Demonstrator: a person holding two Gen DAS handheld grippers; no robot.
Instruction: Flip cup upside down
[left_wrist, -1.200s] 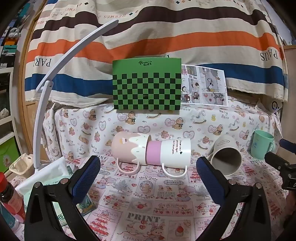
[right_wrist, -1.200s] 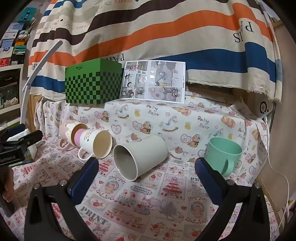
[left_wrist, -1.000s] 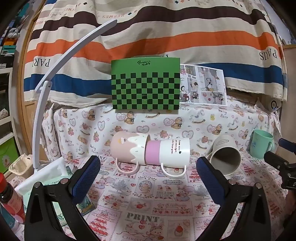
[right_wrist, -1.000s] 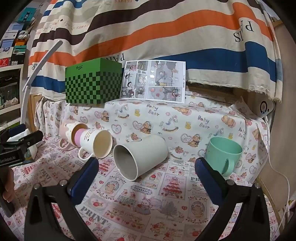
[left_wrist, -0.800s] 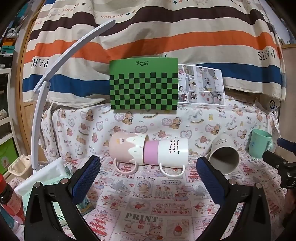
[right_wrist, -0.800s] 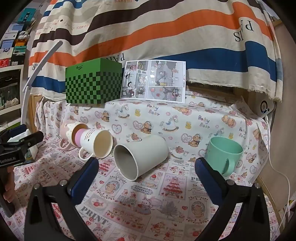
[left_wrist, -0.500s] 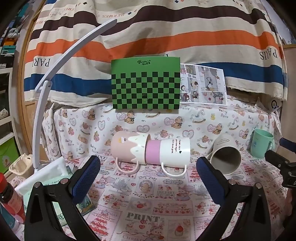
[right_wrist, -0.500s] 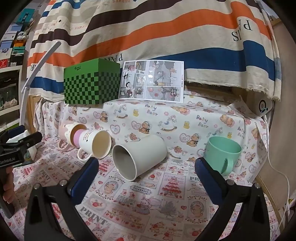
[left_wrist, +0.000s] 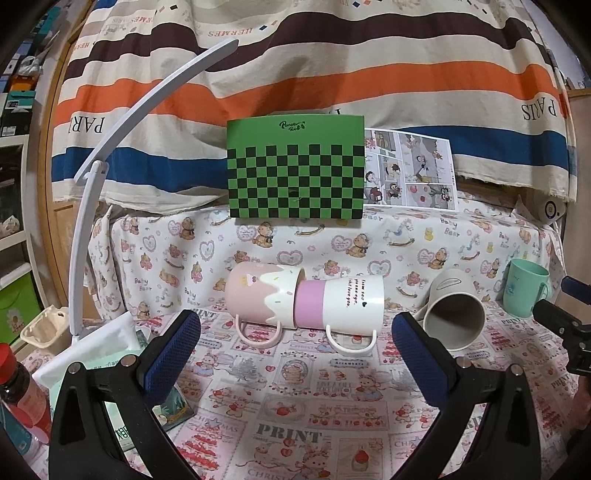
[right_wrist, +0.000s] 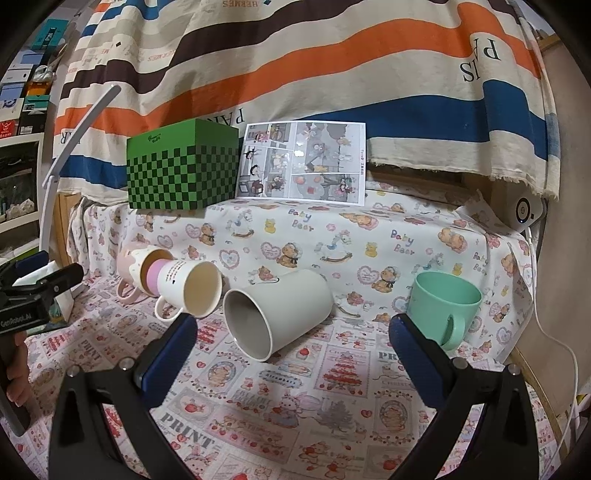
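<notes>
Dead ahead at 12 o'clock of the right gripper, spread wide and pinching nothing: the grey-white mug, tipped on its side on the printed tablecloth, long axis running from open mouth at 7 o'clock to base at 1 o'clock. Far off at 3 o'clock for the left gripper, likewise spread and empty and facing the nested pink mug and white lettered mug instead, so probably a job for the right. Hardly any change from a second ago: same wide spread, same standoff, mugs unmoved.
</notes>
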